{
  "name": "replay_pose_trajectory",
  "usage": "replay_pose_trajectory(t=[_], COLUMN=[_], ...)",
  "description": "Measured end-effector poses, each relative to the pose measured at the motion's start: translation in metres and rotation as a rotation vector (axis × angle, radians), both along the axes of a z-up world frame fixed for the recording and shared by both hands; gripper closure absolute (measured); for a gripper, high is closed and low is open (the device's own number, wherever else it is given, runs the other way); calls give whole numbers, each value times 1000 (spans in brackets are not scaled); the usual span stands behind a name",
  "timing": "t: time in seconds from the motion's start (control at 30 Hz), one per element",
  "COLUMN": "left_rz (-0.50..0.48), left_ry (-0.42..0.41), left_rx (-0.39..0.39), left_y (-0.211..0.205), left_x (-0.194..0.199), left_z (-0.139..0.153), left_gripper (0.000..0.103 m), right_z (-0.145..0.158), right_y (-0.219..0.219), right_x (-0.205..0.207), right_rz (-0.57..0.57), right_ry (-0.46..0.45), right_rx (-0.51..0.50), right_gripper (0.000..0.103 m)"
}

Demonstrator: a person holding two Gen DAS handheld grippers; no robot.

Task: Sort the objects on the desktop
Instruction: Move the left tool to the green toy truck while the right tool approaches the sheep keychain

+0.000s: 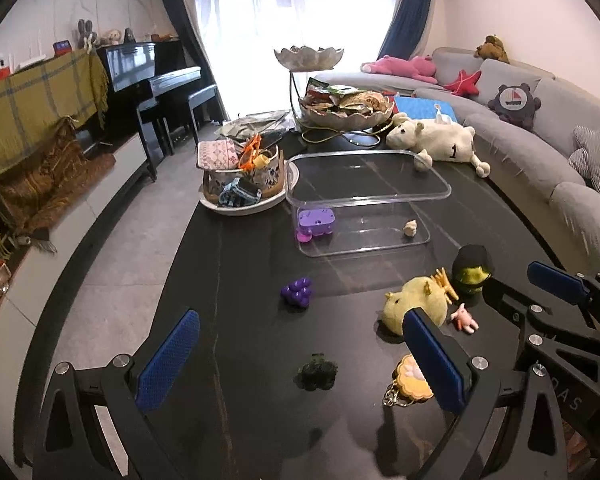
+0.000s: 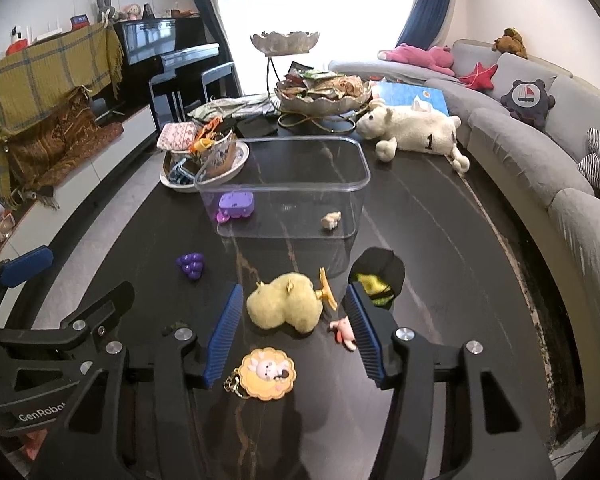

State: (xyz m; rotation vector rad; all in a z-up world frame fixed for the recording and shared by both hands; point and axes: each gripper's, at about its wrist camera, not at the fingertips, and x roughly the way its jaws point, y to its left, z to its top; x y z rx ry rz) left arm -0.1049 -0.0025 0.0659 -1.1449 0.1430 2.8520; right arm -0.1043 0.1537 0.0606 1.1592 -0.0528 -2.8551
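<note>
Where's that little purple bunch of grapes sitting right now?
The purple grape toy lies loose on the dark table, outside the clear plastic bin and in front of its near left corner. In both views it sits left of the yellow plush.

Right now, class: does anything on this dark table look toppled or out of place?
Yes. The white sheep plush lies on its side beside the clear bin, and small toys such as the purple grapes lie scattered outside it.

Between the right gripper's (image 2: 294, 328) ribbed blue pads (image 2: 225, 330) lies a pale yellow plush (image 2: 285, 305); nearer its black frame, an orange-rimmed keychain (image 2: 269, 374) shows a white-and-pink bunny. Beyond the left gripper's (image 1: 300, 356) dotted blue pads sit purple grapes (image 1: 297, 291). The tabletop (image 2: 420, 240) is black with brown veins.
</note>
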Motion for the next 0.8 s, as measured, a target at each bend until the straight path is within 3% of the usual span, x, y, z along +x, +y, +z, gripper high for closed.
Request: replay_pose_trajectory(t=[0.33, 0.47, 0.57, 0.8], left_rz=[-13, -23, -10, 4], left_ry=[4, -31, -57, -88], left_rx=[-23, 14, 39, 32], left_y=[-8, -14, -18, -25], left_x=[8, 4, 1, 0], left_z=[-5, -11, -18, -30], left_gripper=[3, 3, 3, 3], right_z=[-17, -24, -29, -39], right_y=[0, -2, -6, -7], right_x=[2, 0, 0, 0], right_rz=[8, 11, 12, 13], right_ry=[-55, -70, -82, -111], right_rx=[-88, -76, -44, -35], right_gripper=[49, 40, 39, 26])
